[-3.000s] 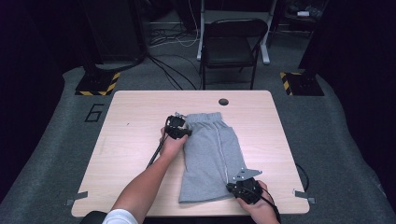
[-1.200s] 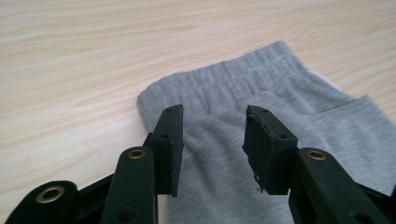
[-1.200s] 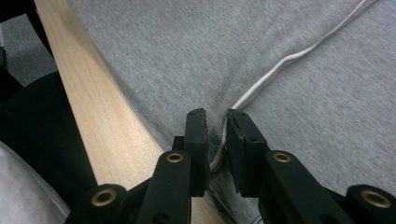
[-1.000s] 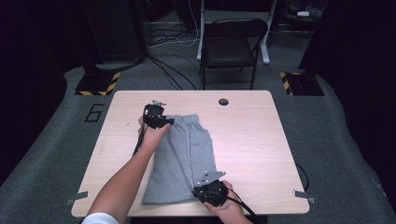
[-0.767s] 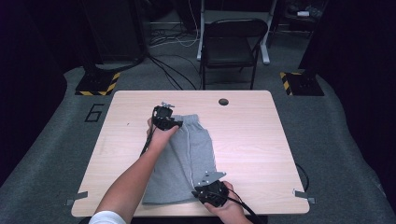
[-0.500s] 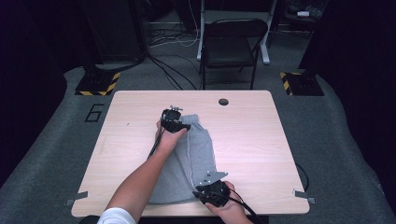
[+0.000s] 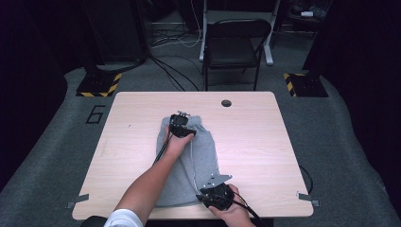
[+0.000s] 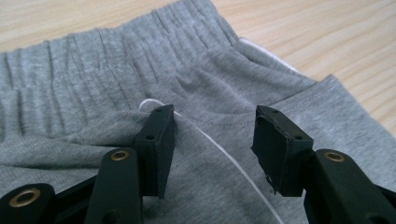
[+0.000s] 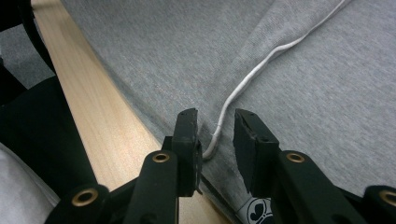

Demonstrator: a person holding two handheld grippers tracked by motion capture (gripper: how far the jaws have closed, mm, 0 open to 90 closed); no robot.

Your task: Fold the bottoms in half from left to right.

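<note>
Folded lengthwise on the pale wooden table (image 7: 265, 137), from its middle to its near edge: soft grey jersey shorts (image 7: 198, 156) with a thin white cord (image 9: 252, 74). Left gripper (image 8: 212, 135): spread over the gathered elastic waistband (image 8: 107, 60), just widened further, with a ridge of cloth between the pads, brushed on one side but not pinched. Right gripper (image 9: 215, 128): parted only a little at the near hem, also just opening, cord and cloth in the gap, apparently not squeezed. Probably the letting-go after a fold, so: open fully before lifting (especially on the right, where the gap is narrow). Rise straight up rather than sideways, to avoid dragging the top layer. Watch for the cord snagging on a pad. Check the edges for alignment before regripping.
</note>
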